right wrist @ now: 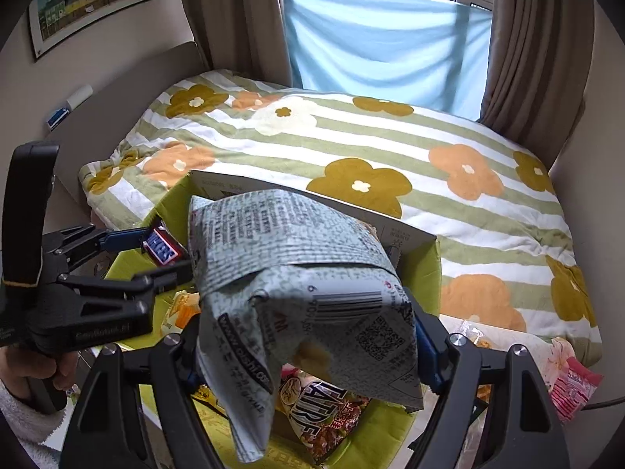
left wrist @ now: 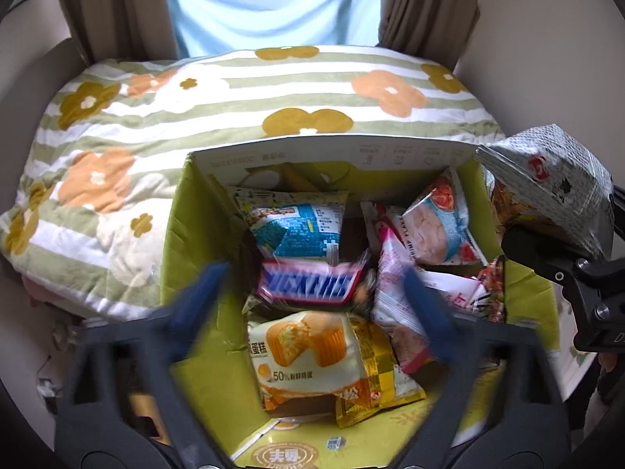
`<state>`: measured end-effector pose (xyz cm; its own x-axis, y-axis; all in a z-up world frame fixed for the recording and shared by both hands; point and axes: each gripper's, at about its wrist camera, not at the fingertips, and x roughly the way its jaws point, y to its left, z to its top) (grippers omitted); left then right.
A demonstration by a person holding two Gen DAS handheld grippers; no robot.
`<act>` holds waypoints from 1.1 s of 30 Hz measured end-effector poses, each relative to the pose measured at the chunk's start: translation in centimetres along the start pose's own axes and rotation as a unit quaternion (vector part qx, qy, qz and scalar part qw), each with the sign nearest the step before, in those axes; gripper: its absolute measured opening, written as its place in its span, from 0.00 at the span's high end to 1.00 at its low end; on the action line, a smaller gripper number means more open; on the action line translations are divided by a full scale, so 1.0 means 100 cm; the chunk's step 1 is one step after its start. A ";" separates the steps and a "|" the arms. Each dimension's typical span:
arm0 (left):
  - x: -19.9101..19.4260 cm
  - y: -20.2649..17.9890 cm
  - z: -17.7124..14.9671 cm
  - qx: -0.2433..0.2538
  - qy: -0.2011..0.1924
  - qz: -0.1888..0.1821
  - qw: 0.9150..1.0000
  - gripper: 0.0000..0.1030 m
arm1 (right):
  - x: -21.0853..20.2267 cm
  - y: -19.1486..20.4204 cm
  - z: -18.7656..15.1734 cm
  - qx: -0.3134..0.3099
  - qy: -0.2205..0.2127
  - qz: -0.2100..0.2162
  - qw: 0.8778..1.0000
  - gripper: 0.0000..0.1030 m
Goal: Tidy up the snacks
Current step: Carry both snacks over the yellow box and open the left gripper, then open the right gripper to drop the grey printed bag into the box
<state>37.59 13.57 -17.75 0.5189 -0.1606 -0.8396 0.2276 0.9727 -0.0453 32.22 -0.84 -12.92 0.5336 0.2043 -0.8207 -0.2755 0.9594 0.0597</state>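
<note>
Two grippers are over a green box (left wrist: 175, 234) full of snacks, and the box sits against a bed (left wrist: 242, 90) with a flower blanket. The left gripper (left wrist: 312, 285) is over the middle of the box, and its jaws are wide apart. Its blue pads (left wrist: 203, 289) look blurry. A Snickers bar (left wrist: 312, 283) is between the jaws. In the left view it looks loose, with a gap on each side. In the right view the bar (right wrist: 162, 250) sits at the tip of the left gripper (right wrist: 156, 258), but I cannot tell if a pad touches it. The right gripper (right wrist: 308, 348) has its jaws closed on a big gray bag (right wrist: 297, 273) with black print and a barcode. The bag is up in the air over the right side of the box (right wrist: 425, 273). In the left view the same bag (left wrist: 547, 179) is at the top right, above the box edge. Inside the box, a cake pack (left wrist: 300, 355) lies near the front, with a yellow pack (left wrist: 375, 367) touching it on the right. A blue pack (left wrist: 297, 226) lies behind the Snickers bar. A shrimp chip bag (left wrist: 437, 226) leans at the back right. A pink and white pack (left wrist: 398, 305) is just right of the bar. A pink snack (right wrist: 574, 387) lies outside the box, on the right. Behind the bed are brown curtains (right wrist: 531, 39) and a light blue cloth (right wrist: 383, 43) at the window. A picture (right wrist: 90, 4) hangs on the wall at the left.
</note>
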 end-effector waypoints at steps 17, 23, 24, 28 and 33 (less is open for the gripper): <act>-0.026 0.017 -0.024 -0.054 -0.010 -0.006 0.998 0.00 | 0.025 0.013 0.019 -0.001 0.010 0.039 0.999 0.25; -0.032 0.019 -0.032 -0.064 -0.008 0.001 0.998 0.00 | 0.035 0.021 0.024 -0.001 -0.011 0.051 0.999 0.00; -0.033 0.018 -0.034 -0.062 -0.007 0.005 0.998 0.00 | 0.034 0.022 0.023 -0.002 -0.017 0.049 0.999 0.01; -0.036 0.020 -0.045 -0.062 -0.004 0.011 0.998 0.00 | 0.031 0.023 0.016 -0.005 -0.014 0.047 0.999 0.00; -0.043 0.019 -0.053 -0.067 -0.005 0.008 0.998 0.00 | 0.022 0.026 0.009 -0.006 -0.007 0.046 0.999 0.00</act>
<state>31.39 17.03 -17.11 0.5308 -0.1450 -0.8350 0.1074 0.9888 -0.1035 33.35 2.31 -14.08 0.5168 0.2937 -0.8042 -0.3325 0.9344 0.1277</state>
